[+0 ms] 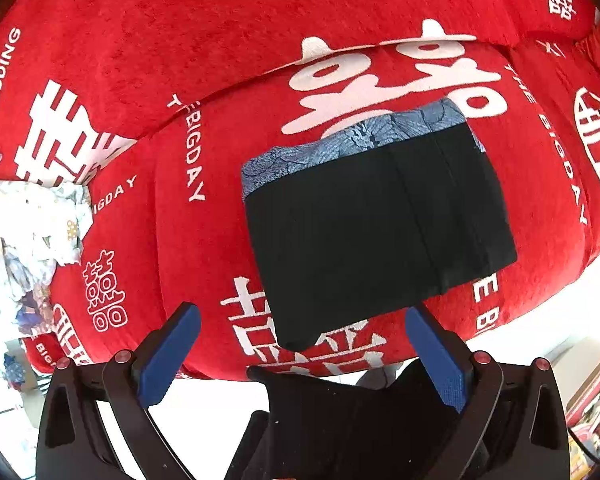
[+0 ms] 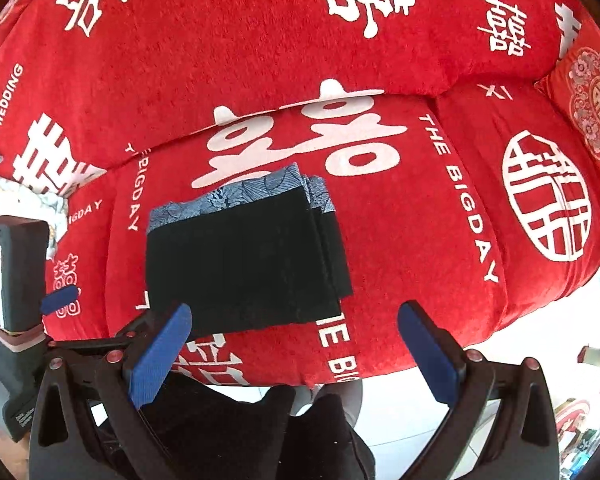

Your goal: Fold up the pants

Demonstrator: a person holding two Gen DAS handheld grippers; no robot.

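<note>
Folded black pants [image 1: 376,224] flat on the red sofa cover [image 1: 180,40]; left gripper [image 1: 304,356] and right gripper [image 2: 296,356] above the cover's front edge, tongs apart, empty.

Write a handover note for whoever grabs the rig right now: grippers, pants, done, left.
Left gripper: open, empty, hovering at the sofa's front edge.
Right gripper: open, empty, same height, beside it.
Pants: black with a blue patterned band at the far edge, lying as a compact folded rectangle on the red sofa seat.
Done: folding looks finished; layered edges show on the right side.
Left: probably nothing, perhaps square up the layers.
Pile of other laundry sits at the left.
</note>
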